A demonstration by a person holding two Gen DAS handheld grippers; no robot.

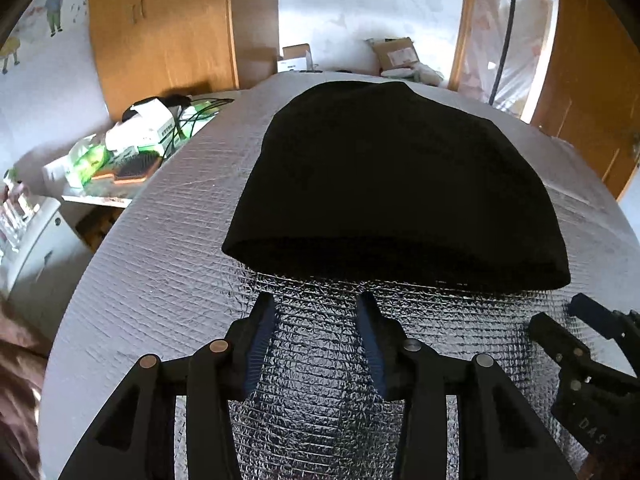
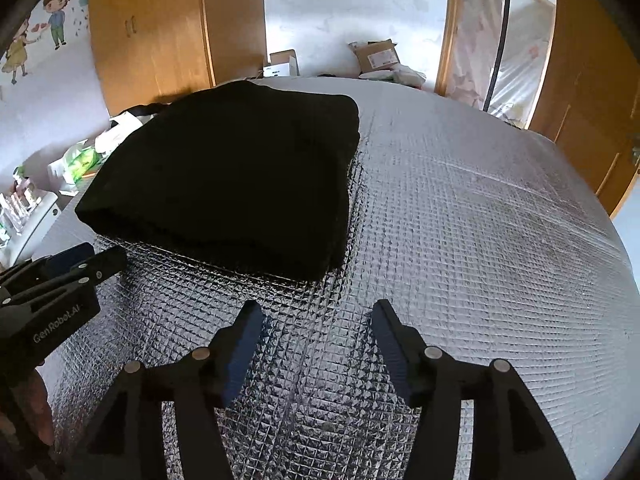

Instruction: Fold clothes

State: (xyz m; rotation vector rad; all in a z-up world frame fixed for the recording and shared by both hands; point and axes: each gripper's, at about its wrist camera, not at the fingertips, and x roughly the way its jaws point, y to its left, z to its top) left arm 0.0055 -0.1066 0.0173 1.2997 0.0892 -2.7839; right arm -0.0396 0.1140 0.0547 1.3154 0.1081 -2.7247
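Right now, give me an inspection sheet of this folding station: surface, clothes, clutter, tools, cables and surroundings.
Surface: table with silver quilted foil cover, bare in front of both tools.
Job's things: one black garment, folded into a flat block, lying on the cover, untouched.
Clutter: green and white packets and a dark brush on a side shelf; cardboard boxes beyond the table's far edge.
Tools: left tool open, nothing between its fingers, just short of the garment's near edge; right tool open, empty, over bare cover.
Cables: dark cable hanging by the doorway; thin wires on the shelf.
Surroundings: wooden wardrobe, cartoon wall sticker, white wall.
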